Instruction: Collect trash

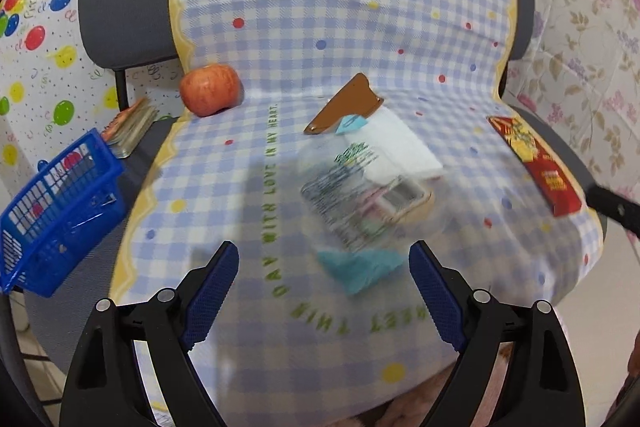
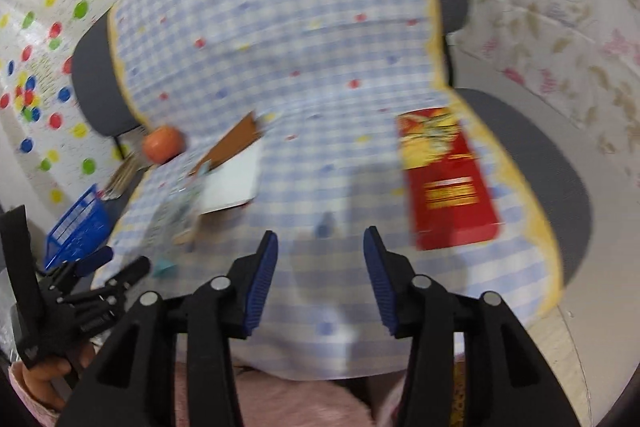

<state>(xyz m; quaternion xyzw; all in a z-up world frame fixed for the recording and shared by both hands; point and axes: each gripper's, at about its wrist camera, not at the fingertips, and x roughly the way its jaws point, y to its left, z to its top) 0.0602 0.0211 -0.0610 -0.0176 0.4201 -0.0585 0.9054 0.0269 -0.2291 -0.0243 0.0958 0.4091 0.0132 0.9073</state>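
A clear plastic wrapper with print (image 1: 352, 195) lies blurred on the checked cloth, just ahead of my open, empty left gripper (image 1: 324, 259). Behind it are a white tissue pack (image 1: 400, 143) and a brown card piece (image 1: 344, 105). A red snack packet (image 1: 536, 163) lies at the cloth's right edge; in the right wrist view it (image 2: 448, 183) sits ahead and right of my open, empty right gripper (image 2: 320, 247). A blue basket (image 1: 56, 211) stands at the left; it also shows in the right wrist view (image 2: 78, 227).
An apple (image 1: 210, 89) sits at the back left of the chair seat, also seen in the right wrist view (image 2: 164, 143). A small book (image 1: 130, 127) lies beside the basket. The chair back (image 1: 124, 7) rises behind. The left gripper (image 2: 100, 267) shows in the right wrist view.
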